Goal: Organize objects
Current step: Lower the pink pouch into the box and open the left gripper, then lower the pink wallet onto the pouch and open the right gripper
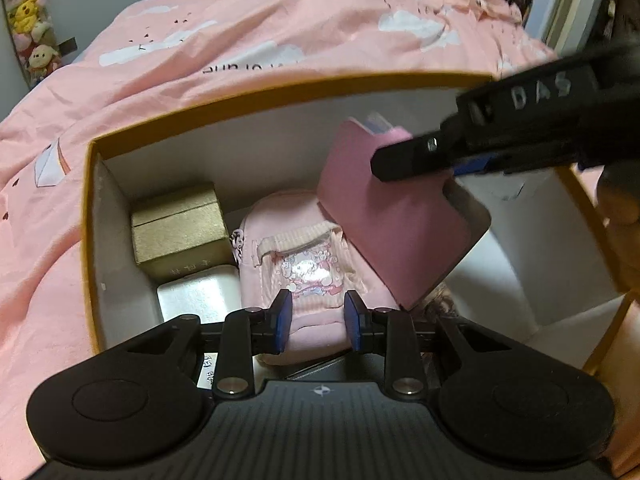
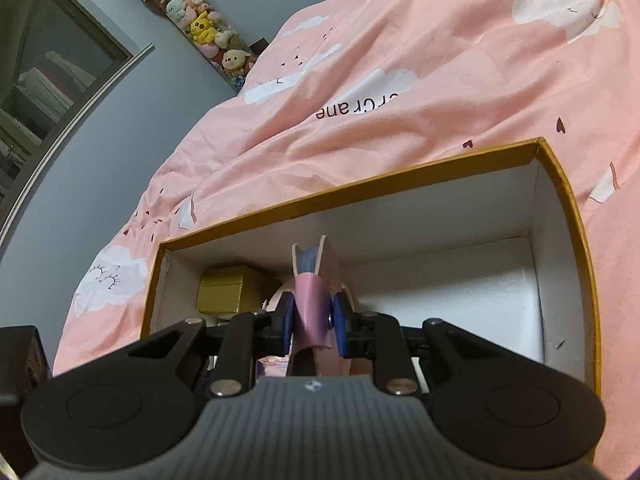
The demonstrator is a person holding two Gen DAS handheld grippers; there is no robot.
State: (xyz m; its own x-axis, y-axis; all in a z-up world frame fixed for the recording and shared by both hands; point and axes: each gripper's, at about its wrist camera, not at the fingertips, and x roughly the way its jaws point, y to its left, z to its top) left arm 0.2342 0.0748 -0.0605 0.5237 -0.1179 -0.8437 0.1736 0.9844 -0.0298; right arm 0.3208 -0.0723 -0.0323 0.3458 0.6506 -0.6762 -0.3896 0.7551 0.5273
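An orange-rimmed cardboard box point(image 1: 280, 88) with white inner walls lies open on the bed. Inside it a pink cartoon-print pouch point(image 1: 304, 264) rests beside a gold box point(image 1: 176, 228) and a white box point(image 1: 196, 292). My left gripper point(image 1: 318, 320) hovers over the pouch's near end, its blue pads slightly apart and not pressing on the fabric. My right gripper point(image 2: 313, 322) is shut on a pink booklet point(image 2: 312, 304) with blue inner pages. It holds the booklet tilted over the box point(image 2: 360, 188). In the left wrist view the booklet point(image 1: 400, 220) hangs above the pouch's right side.
A pink cloud-print duvet point(image 2: 400, 80) surrounds the box. The box's right half shows bare white floor point(image 2: 460, 292). A tube of plush toys point(image 2: 200, 28) stands at the wall. A hand point(image 1: 624, 216) is at the right edge.
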